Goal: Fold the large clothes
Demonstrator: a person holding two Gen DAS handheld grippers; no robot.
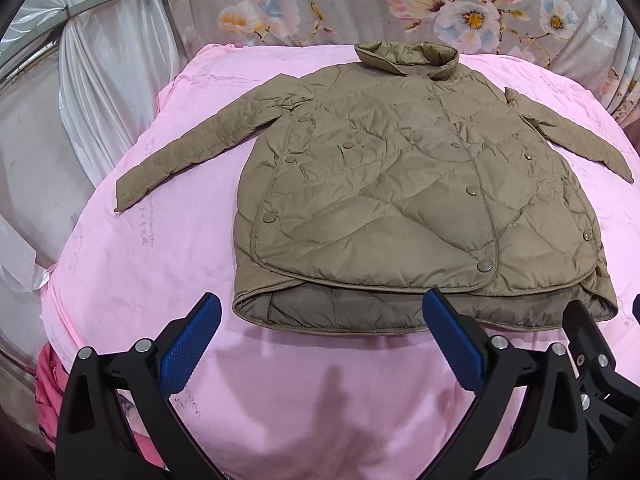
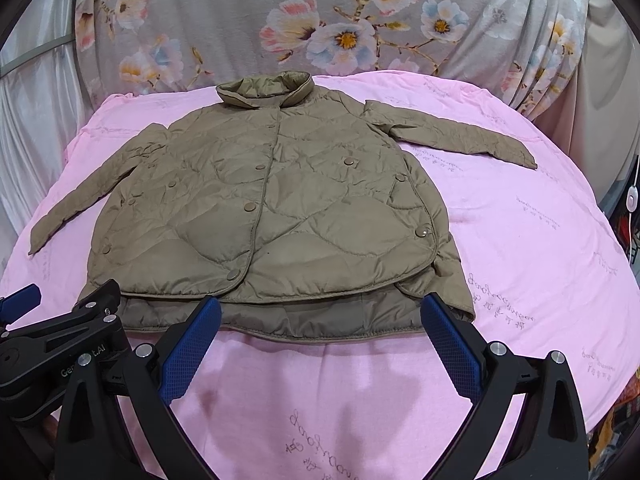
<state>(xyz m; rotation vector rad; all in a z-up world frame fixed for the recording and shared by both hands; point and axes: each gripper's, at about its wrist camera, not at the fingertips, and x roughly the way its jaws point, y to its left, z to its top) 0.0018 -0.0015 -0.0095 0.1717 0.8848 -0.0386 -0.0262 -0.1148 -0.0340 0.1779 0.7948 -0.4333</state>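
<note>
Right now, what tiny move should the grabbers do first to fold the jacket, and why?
Probably reach the left gripper toward the left sleeve. The jacket lies flat, buttoned, on the pink blanket with both sleeves spread out, and both grippers, the right gripper too, are open and empty near the hem.

A home bedroom: a bed spread with a pink blanket (image 2: 520, 240), a floral-print fabric backdrop (image 2: 280, 20) behind it, and white satin curtains (image 1: 100, 80) alongside.
</note>
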